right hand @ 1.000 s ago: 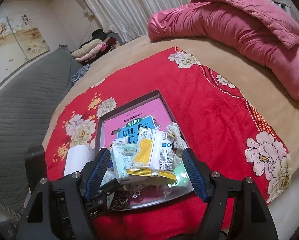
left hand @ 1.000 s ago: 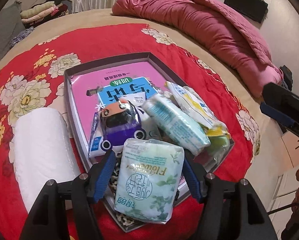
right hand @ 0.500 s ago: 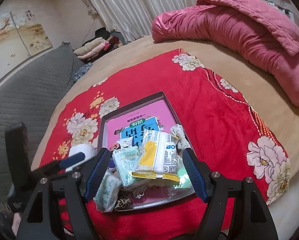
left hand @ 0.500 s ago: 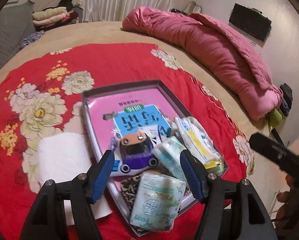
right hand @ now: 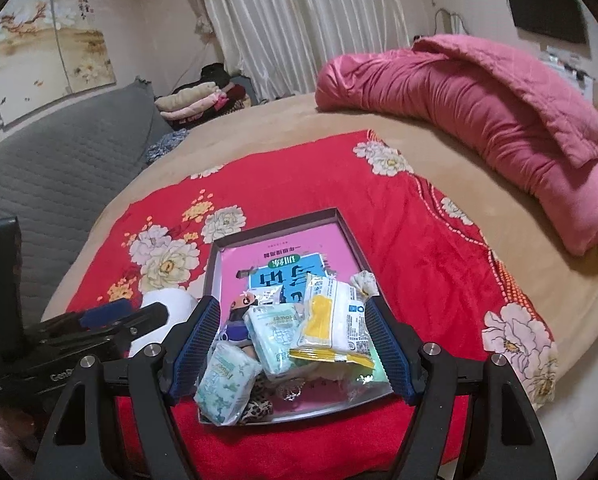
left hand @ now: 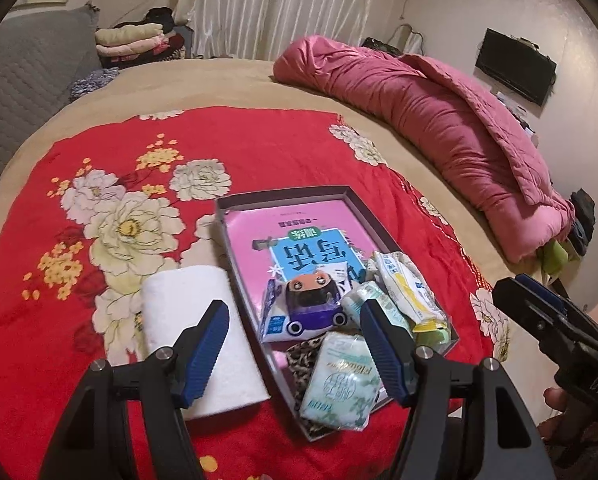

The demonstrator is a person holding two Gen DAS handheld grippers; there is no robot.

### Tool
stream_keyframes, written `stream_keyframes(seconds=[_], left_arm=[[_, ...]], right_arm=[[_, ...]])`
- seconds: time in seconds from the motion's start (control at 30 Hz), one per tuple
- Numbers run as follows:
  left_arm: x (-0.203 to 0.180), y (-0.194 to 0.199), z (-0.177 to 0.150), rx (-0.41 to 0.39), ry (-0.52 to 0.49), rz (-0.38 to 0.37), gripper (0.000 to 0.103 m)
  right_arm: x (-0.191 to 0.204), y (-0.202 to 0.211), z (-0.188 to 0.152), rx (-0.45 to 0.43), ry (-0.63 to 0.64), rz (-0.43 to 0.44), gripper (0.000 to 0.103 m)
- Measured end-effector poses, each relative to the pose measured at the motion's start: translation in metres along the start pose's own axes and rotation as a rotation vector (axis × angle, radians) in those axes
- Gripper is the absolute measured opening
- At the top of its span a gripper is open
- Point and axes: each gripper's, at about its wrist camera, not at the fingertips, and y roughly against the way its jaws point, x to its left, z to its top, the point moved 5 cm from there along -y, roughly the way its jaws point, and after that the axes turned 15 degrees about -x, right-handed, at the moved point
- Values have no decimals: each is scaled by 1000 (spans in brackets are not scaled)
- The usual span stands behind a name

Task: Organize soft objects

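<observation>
A dark shallow tray lies on the red flowered cloth, with a pink book in its bottom. Soft packs are piled at its near end: a green tissue pack on the near corner, a pale green pack, and a white and yellow pack. A purple toy car sits among them. My left gripper hovers open above the pile, holding nothing. My right gripper is also open and empty over the tray. A white roll lies left of the tray.
A rumpled pink quilt lies along the far right of the bed. Folded clothes are stacked near the curtains, and a grey quilted cover runs along the left. The other gripper reaches in from the right edge.
My left gripper has drawn back and up from the green tissue pack, which stays on the tray's near corner. The right gripper has also backed away a little.
</observation>
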Motion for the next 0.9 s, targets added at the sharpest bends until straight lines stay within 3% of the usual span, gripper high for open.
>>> stream_keyframes(seconds=[0.57,0.9], left_arm=[[30,57,-48,8,11,90,67],[25,76,-65,13,-1,117,67]], right_arm=[[41,60,-59,-44,88,-97,76],[42,77,-81,3,73,-96,76]])
